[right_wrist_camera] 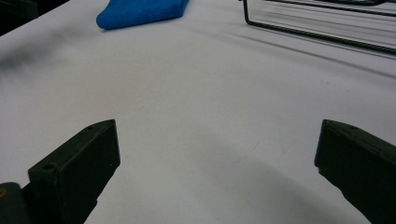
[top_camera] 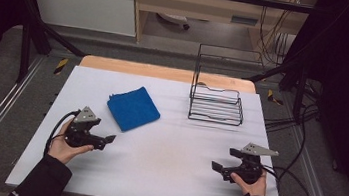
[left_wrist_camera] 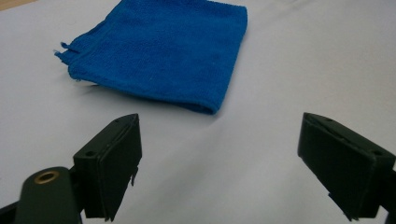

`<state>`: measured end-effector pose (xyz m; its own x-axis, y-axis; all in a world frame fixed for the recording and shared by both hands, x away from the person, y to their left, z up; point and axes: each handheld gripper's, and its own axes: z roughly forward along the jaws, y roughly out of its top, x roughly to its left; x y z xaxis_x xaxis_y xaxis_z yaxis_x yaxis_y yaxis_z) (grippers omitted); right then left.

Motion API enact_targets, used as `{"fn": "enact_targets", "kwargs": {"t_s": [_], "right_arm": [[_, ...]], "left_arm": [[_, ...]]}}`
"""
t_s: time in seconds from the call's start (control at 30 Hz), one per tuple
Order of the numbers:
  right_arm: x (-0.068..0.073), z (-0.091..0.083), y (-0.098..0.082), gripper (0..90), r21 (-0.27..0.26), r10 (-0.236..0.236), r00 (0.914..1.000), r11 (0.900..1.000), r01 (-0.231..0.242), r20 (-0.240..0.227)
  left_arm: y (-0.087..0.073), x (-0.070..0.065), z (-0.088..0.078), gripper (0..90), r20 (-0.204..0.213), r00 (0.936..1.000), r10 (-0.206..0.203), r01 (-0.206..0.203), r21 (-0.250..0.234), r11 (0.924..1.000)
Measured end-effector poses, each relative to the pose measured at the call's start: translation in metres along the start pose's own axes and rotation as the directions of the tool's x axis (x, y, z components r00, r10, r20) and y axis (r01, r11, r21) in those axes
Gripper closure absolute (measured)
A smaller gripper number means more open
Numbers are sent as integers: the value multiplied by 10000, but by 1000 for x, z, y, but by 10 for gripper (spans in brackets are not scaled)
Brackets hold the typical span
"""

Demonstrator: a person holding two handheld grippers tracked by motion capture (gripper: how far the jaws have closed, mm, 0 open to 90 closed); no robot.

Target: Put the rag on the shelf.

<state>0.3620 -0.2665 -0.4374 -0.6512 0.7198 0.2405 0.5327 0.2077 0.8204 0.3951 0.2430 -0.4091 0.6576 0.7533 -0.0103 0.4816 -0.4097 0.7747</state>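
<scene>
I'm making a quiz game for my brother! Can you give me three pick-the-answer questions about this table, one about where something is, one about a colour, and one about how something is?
1. Where is the wire rack?
A. At the far right part of the table
B. On top of the cloth
C. In the person's hand

2. What colour is the folded cloth?
A. Red
B. Blue
C. Yellow

3. How is the left tool?
A. Shut on the cloth
B. Shut on the rack
C. Open, holding nothing

Answers:
1. A: the rack stands on the white table, far right, apart from the cloth.
2. B: the cloth is bright blue in every view.
3. C: its jaws stand wide apart, the cloth lying beyond them.
</scene>
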Motion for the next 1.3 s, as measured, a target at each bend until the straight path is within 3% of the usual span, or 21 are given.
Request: {"fn": "enact_targets", "kwargs": {"t_s": [0.57,0.77,0.93,1.07,1.3], "right_arm": [[0,1,0,7,77,-27,10000,10000,27,12],[0,1,0,7,90,-53,10000,9999,53,6],[0,2,0,7,119,-48,10000,9999,48,-12],[0,2,0,7,80,-55,10000,10000,55,-14],[0,2,0,7,91,-42,10000,9999,42,-12]], "left_arm": [[23,-8,44,290,-453,9970,627,-600,588,9965],[30,-11,59,410,-251,9975,667,-649,670,9956],[30,-11,71,518,-32,9973,733,-727,893,9934],[26,-8,79,558,-85,9964,848,-830,1286,9882],[24,-3,84,628,-165,9970,753,-726,1237,9897]]}}
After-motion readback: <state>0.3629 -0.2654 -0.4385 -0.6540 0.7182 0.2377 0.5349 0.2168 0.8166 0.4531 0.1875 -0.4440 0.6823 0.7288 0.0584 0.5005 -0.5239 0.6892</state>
